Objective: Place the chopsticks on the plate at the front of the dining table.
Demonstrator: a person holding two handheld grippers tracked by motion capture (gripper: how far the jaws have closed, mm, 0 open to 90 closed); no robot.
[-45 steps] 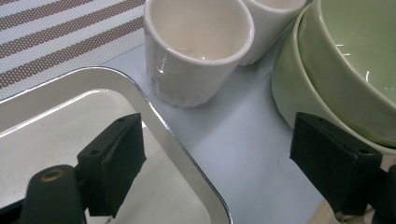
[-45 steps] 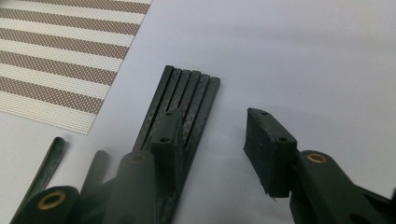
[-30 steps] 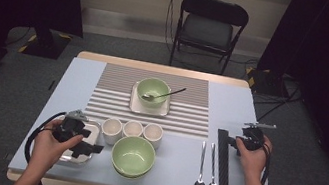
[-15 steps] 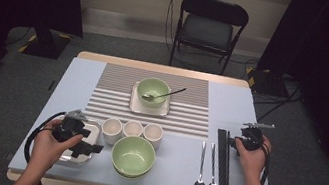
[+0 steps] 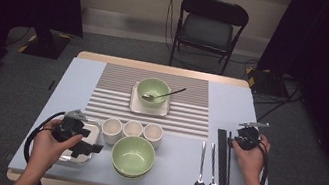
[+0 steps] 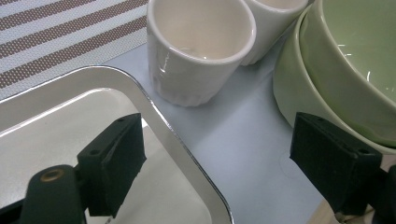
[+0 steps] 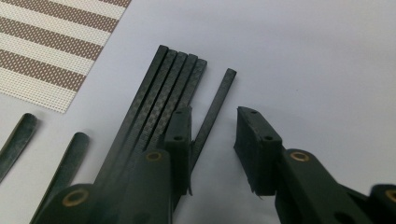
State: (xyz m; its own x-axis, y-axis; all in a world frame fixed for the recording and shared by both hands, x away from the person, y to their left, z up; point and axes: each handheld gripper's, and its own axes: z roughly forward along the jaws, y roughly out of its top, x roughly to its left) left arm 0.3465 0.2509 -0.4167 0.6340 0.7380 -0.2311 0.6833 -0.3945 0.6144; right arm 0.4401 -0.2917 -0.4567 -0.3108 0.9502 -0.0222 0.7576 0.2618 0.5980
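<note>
Since the earlier frames almost nothing on the surface (image 5: 179, 176) has shifted; only the right hand-held gripper (image 7: 212, 135) has been closing its jaws. They now stand apart around one loose chopstick (image 7: 215, 105), which lies between them without being pinched. That stick rests just beside the bundle of chopsticks (image 7: 161, 93), near the surface's right edge, with two spoons (image 5: 208, 168) to their left. The left hand-held gripper (image 6: 215, 163) hangs with jaws wide apart over the corner of a steel tray (image 6: 154, 112), one jaw above the tray, the other near the green bowls (image 6: 327, 60). A white cup (image 6: 201, 46) stands just beyond.
</note>
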